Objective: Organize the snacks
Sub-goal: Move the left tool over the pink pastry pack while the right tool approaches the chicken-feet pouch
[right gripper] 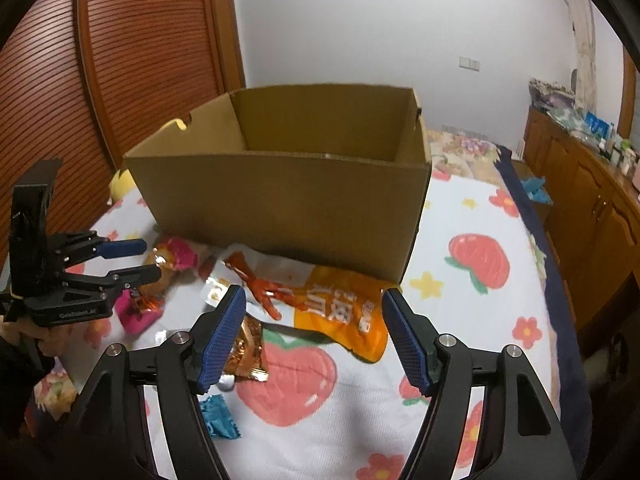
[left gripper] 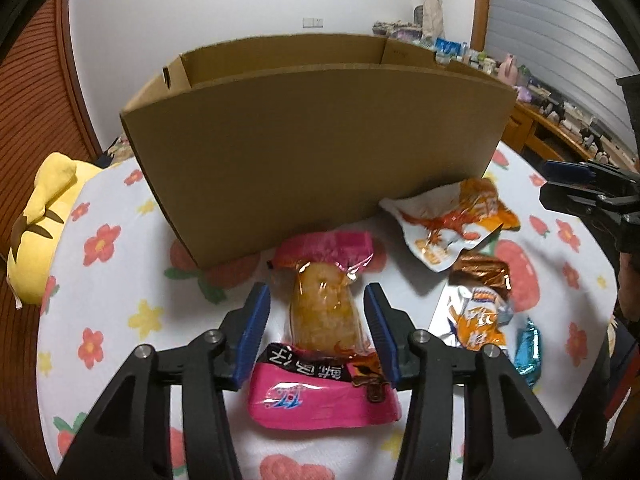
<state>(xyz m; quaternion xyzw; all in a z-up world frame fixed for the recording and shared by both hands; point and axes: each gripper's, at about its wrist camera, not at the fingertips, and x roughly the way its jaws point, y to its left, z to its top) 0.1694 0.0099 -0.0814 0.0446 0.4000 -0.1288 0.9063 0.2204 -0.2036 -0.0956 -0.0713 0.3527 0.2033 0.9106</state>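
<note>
Even indoor light, soft shadows; strong fisheye bending with dark corners (foil wrappers glint slightly).

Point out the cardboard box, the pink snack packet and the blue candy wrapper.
cardboard box (left gripper: 312,152), left wrist view, front wall.
pink snack packet (left gripper: 320,400), left wrist view, pink lower end.
blue candy wrapper (right gripper: 220,420), right wrist view, crinkled middle.

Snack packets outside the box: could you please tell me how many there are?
4: pink packet between the left gripper's open jaws, orange-white pouch by the box, copper-ended packet, blue wrapper. The box may hide others.
</note>
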